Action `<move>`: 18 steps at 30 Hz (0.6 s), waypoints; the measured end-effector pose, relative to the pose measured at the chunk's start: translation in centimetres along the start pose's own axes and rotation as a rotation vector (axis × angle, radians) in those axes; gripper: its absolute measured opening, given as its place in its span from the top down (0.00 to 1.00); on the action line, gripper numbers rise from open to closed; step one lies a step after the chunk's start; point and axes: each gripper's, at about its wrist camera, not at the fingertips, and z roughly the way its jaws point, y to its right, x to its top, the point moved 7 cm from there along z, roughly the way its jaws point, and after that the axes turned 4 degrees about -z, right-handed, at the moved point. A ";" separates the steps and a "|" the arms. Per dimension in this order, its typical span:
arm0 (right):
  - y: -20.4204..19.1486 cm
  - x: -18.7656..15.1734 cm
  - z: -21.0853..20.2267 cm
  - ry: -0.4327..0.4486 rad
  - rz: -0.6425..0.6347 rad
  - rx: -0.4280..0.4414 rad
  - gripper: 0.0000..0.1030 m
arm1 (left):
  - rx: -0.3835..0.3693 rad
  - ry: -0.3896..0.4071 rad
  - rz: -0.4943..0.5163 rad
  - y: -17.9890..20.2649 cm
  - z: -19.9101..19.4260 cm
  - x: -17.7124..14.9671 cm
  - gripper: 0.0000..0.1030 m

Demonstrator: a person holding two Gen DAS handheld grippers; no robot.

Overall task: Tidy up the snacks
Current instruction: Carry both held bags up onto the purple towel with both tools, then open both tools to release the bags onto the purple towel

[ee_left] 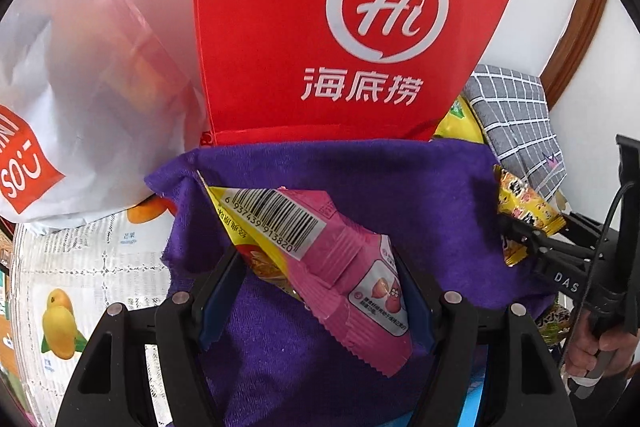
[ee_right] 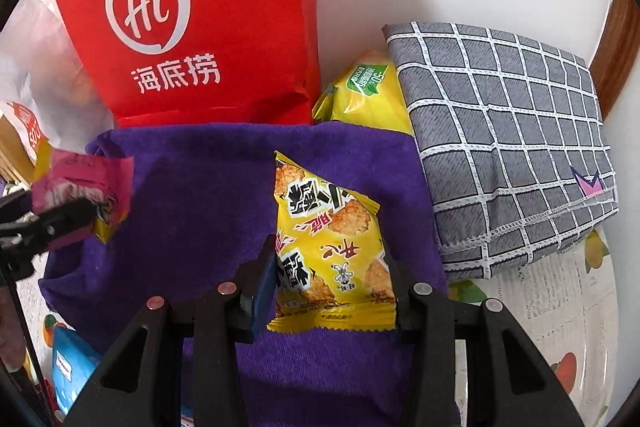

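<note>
My left gripper (ee_left: 320, 291) is shut on a pink and yellow snack packet (ee_left: 340, 267) with a barcode, held above a purple cloth (ee_left: 420, 195). The same packet (ee_right: 84, 187) and the left gripper's fingers (ee_right: 60, 219) show at the left edge of the right wrist view. My right gripper (ee_right: 330, 291) is shut on a yellow snack packet (ee_right: 332, 247) with black lettering, also over the purple cloth (ee_right: 192, 195). In the left wrist view that yellow packet (ee_left: 524, 211) hangs from the right gripper (ee_left: 520, 231) at the right, with a hand (ee_left: 600, 347) on its handle.
A red paper bag (ee_left: 320, 27) (ee_right: 200, 27) stands behind the cloth. A white plastic bag (ee_left: 80, 87) lies to its left. A grey checked pouch (ee_right: 508, 147) lies at the right, another yellow packet (ee_right: 364, 95) beside it. A fruit-print tablecloth (ee_left: 80, 275) covers the table. A blue packet (ee_right: 72, 367) lies low left.
</note>
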 end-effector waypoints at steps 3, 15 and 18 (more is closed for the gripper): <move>0.2 -0.1 -0.1 -0.007 0.000 -0.011 0.58 | 0.000 -0.011 0.001 0.1 0.5 -0.2 0.31; -0.7 -0.3 0.9 -0.036 -0.064 -0.063 0.42 | 0.000 -0.057 0.008 0.5 1.7 -0.5 0.30; -1.2 -0.1 0.8 -0.014 -0.084 -0.066 0.31 | 0.000 -0.069 0.000 0.4 1.8 -0.3 0.29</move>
